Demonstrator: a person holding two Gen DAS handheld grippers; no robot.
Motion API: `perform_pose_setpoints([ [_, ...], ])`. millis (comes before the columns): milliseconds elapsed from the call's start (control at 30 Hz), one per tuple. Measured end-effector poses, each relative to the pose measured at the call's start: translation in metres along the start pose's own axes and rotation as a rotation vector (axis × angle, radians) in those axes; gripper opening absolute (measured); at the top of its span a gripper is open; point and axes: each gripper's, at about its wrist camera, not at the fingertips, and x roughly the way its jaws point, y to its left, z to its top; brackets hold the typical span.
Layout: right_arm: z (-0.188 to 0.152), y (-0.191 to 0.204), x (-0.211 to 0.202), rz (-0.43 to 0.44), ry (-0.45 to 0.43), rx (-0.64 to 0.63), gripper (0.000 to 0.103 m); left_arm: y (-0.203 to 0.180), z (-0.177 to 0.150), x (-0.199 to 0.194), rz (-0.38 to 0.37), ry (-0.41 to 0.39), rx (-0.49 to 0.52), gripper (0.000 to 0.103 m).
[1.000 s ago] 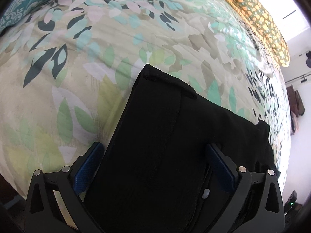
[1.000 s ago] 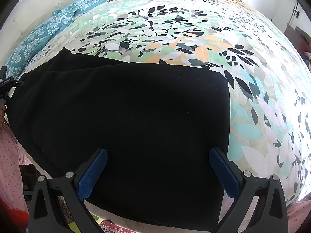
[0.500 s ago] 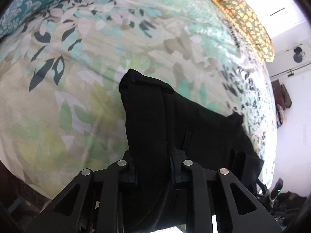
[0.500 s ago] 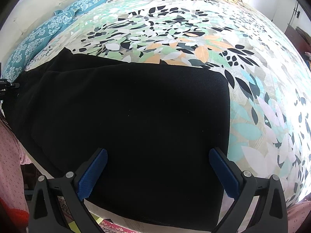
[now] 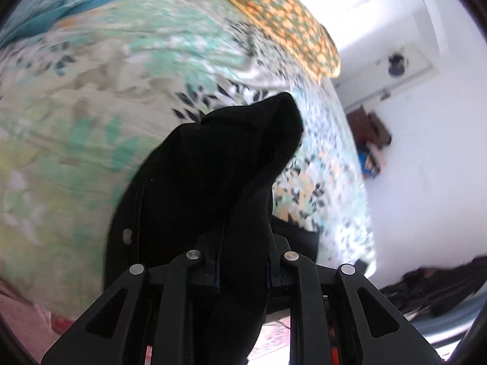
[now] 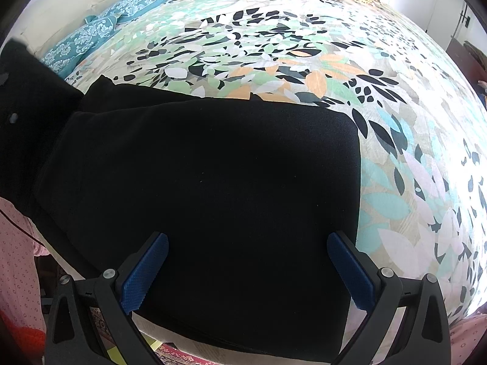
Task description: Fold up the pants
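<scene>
Left tool (image 5: 243,273) clamped on the pants (image 6: 213,182), soft black cloth drooping limp toward 12 o'clock; right tool (image 6: 248,269) gapes wide above. Best gripped at edges.

No lettering, labels, brands or numbers to read anywhere here, not on the black pants (image 6: 213,188), not on the leaf-print bedspread (image 6: 304,60), not on either view's blurred background.
</scene>
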Motion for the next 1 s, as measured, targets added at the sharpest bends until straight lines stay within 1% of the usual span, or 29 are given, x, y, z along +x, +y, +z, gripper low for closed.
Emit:
perform_pose_setpoints([
  [67,-0.002,0.0,0.0,0.002,-0.009,-0.007,0.103,-0.022,-0.007,0.034,0.022,0.047,0.048,0.026],
  [133,-0.003,-0.001,-0.001,0.009,-0.019,-0.01,0.103,-0.042,-0.016,0.076,-0.011,0.142,0.092,0.034],
  [167,-0.004,-0.001,-0.002,0.013,-0.024,-0.013,0.103,-0.051,-0.021,0.092,-0.043,0.202,0.094,0.034],
  [233,-0.006,-0.001,-0.003,0.015,-0.032,-0.023,0.103,-0.063,-0.025,0.1,-0.133,0.256,0.089,0.034],
  [267,-0.007,-0.001,-0.004,0.02,-0.037,-0.029,0.103,-0.071,-0.024,0.095,-0.162,0.249,0.107,0.035],
  [300,-0.008,-0.002,-0.005,0.026,-0.04,-0.032,0.103,-0.079,-0.022,0.081,-0.174,0.216,0.152,0.041],
  [333,-0.007,-0.003,-0.006,0.033,-0.038,-0.035,0.103,-0.084,-0.018,0.069,-0.171,0.183,0.183,0.051],
  [367,-0.006,-0.004,-0.007,0.042,-0.032,-0.036,0.103,-0.085,-0.012,0.052,-0.157,0.135,0.212,0.057],
  [400,-0.003,-0.006,-0.01,0.055,-0.029,-0.028,0.103,-0.082,-0.005,0.038,-0.138,0.089,0.225,0.066],
  [433,-0.001,-0.009,-0.015,0.072,-0.042,-0.004,0.103,-0.077,0.002,0.02,-0.112,0.034,0.233,0.069],
  [467,0.0,-0.014,-0.024,0.088,-0.075,0.028,0.103,-0.067,0.009,0.002,-0.079,-0.022,0.232,0.07],
  [500,0.001,-0.018,-0.034,0.118,-0.122,0.054,0.103,-0.059,0.012,-0.009,-0.057,-0.055,0.225,0.072],
  [533,0.002,-0.021,-0.045,0.174,-0.171,0.065,0.103,-0.041,0.021,-0.022,-0.026,-0.101,0.202,0.075],
  [567,0.003,-0.021,-0.053,0.251,-0.207,0.066,0.103,-0.024,0.024,-0.031,0.005,-0.141,0.174,0.076],
  [600,0.005,-0.02,-0.059,0.368,-0.231,0.069,0.103,-0.006,0.026,-0.037,0.042,-0.174,0.142,0.077],
  [633,0.006,-0.018,-0.06,0.531,-0.227,0.08,0.103,0.016,0.026,-0.039,0.089,-0.2,0.094,0.077],
  [667,0.008,-0.016,-0.055,0.708,-0.196,0.11,0.103,0.035,0.024,-0.039,0.122,-0.214,0.05,0.077],
  [700,0.01,-0.013,-0.046,0.853,-0.149,0.155,0.102,0.059,0.017,-0.036,0.15,-0.229,-0.007,0.077],
  [733,0.012,-0.009,-0.036,0.939,-0.103,0.2,0.102,0.076,0.009,-0.034,0.162,-0.239,-0.046,0.077],
  [767,0.014,-0.005,-0.026,0.976,-0.066,0.224,0.1,0.094,-0.001,-0.028,0.173,-0.25,-0.097,0.077],
  [800,0.017,0.0,-0.016,0.979,-0.03,0.232,0.093,0.11,-0.014,-0.022,0.184,-0.259,-0.142,0.077],
  [867,0.025,0.008,-0.002,0.931,0.025,0.211,0.085,0.129,-0.027,-0.01,0.226,-0.242,-0.204,0.075],
  [900,0.028,0.012,0.003,0.926,0.045,0.195,0.083,0.136,-0.028,-0.004,0.243,-0.217,-0.253,0.071],
  [933,0.031,0.016,0.007,0.927,0.063,0.183,0.083,0.142,-0.027,-0.003,0.22,-0.214,-0.285,0.071],
  [967,0.034,0.02,0.01,0.933,0.082,0.166,0.082,0.143,-0.025,-0.004,0.189,-0.233,-0.295,0.071],
  [1000,0.038,0.026,0.011,0.937,0.101,0.141,0.08,0.142,-0.028,-0.012,0.185,-0.25,-0.292,0.071],
])
